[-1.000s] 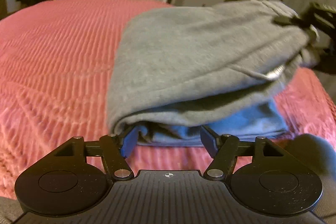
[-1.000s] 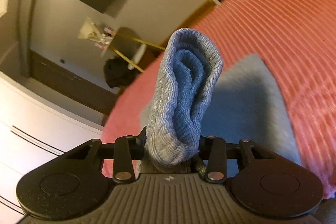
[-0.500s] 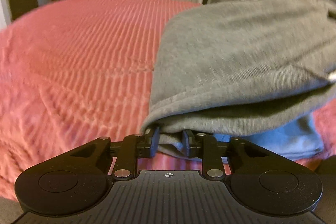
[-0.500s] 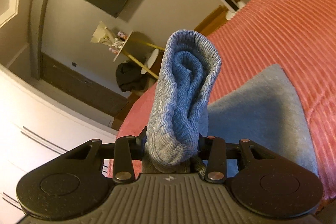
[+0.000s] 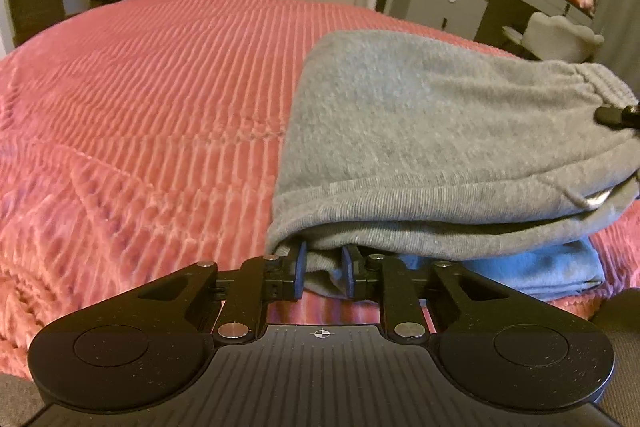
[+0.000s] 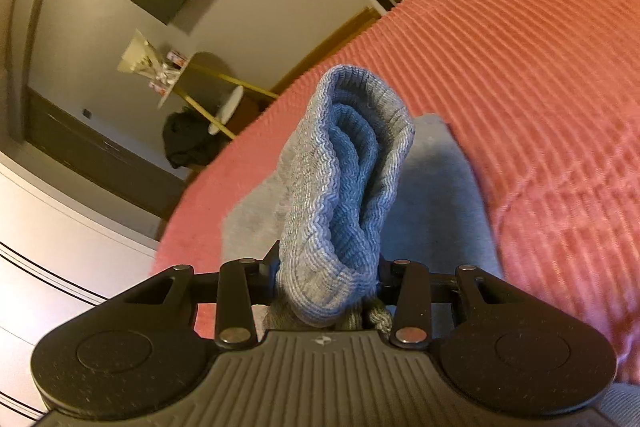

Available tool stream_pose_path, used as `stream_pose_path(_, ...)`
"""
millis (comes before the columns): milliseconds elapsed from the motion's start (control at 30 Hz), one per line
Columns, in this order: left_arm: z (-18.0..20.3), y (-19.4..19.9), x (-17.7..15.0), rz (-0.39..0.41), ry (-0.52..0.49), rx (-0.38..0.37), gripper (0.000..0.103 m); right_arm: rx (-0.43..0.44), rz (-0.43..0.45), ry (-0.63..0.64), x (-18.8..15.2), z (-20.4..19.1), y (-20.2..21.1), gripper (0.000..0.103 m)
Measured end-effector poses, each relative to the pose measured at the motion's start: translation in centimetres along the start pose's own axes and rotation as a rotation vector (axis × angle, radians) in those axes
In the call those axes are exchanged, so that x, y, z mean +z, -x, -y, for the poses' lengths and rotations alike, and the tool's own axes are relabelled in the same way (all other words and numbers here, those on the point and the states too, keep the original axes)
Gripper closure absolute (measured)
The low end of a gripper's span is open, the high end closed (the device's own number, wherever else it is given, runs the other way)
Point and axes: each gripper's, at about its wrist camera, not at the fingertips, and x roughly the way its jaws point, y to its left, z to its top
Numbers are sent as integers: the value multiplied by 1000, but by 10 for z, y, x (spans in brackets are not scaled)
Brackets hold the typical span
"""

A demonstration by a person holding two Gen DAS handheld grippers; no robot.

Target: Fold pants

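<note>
L tongs (image 5: 323, 270) closing on pants (image 5: 440, 131) edge, cloth between pads; R tongs (image 6: 327, 281) clamp bunched waistband (image 6: 344, 187) over bed (image 5: 140, 107).

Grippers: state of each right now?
Left gripper: jaws closing on the near folded edge of the gray pants.
Right gripper: shut on the pants' ribbed waistband.

Grey pants (image 5: 432, 131) with a ribbed waistband (image 6: 344, 187) lie on a pink ridged bedspread (image 5: 160, 99).
</note>
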Motion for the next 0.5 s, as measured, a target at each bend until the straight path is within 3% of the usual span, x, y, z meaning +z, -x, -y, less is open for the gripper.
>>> stream_pose_path(500, 0, 1, -2, -24, 9, -16, 88, -78, -41, 54, -19, 21, -19, 64)
